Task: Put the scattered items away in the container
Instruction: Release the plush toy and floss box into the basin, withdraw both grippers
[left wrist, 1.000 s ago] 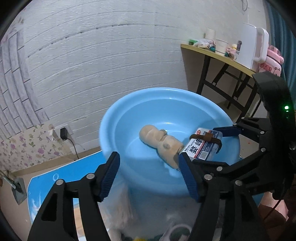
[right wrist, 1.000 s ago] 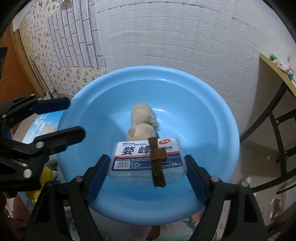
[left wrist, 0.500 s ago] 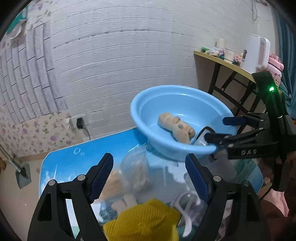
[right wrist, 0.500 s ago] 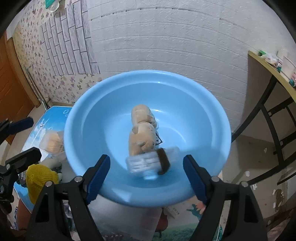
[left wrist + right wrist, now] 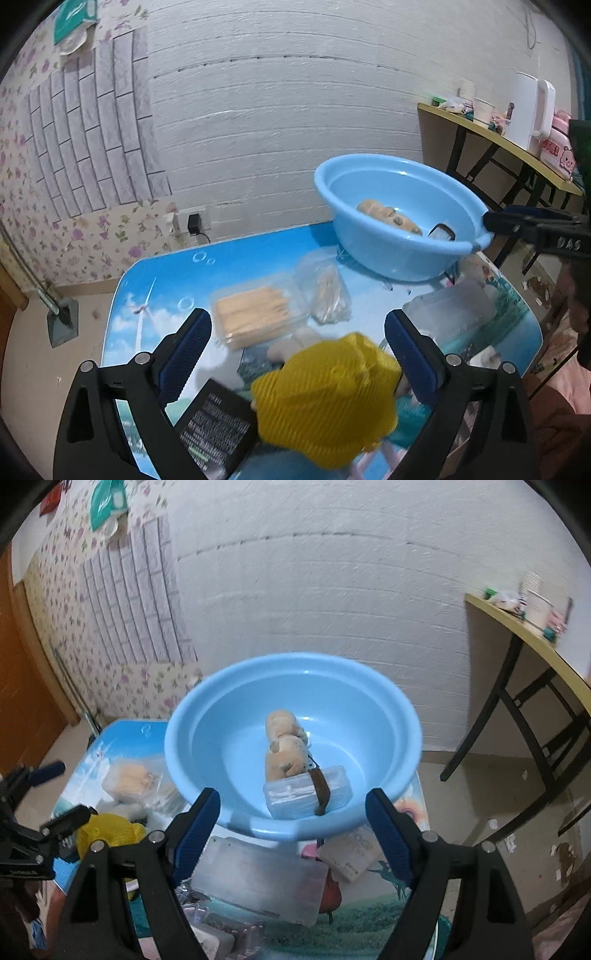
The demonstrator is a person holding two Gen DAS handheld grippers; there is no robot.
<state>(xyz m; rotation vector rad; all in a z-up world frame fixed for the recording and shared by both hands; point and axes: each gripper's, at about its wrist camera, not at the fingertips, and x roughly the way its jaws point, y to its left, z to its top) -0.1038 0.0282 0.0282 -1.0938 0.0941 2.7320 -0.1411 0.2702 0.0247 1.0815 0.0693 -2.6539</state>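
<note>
The blue basin [image 5: 388,258] stands at the table's far right. Inside it lie a tan plush toy [image 5: 286,746] and a clear box with a brown band [image 5: 306,797]. My right gripper [image 5: 293,830] hangs open just before the basin's near rim, nothing between its fingers. My left gripper [image 5: 297,354] is over the scattered items with its jaws opening. A yellow knitted item [image 5: 328,402] lies low between its fingers, and the pads do not press it. The same yellow item [image 5: 107,834] shows in the right wrist view, beside the left gripper [image 5: 48,794].
On the blue picture table [image 5: 166,280] lie a pack of pale sticks [image 5: 255,314], a clear bag [image 5: 325,291], a black box [image 5: 218,428] and a clear flat case [image 5: 258,878]. A yellow side table [image 5: 517,147] with a kettle stands at the right.
The left gripper pulled back from the basin to above the scattered items and its jaws widened. The right gripper let the clear box drop into the basin and drew back and up.
</note>
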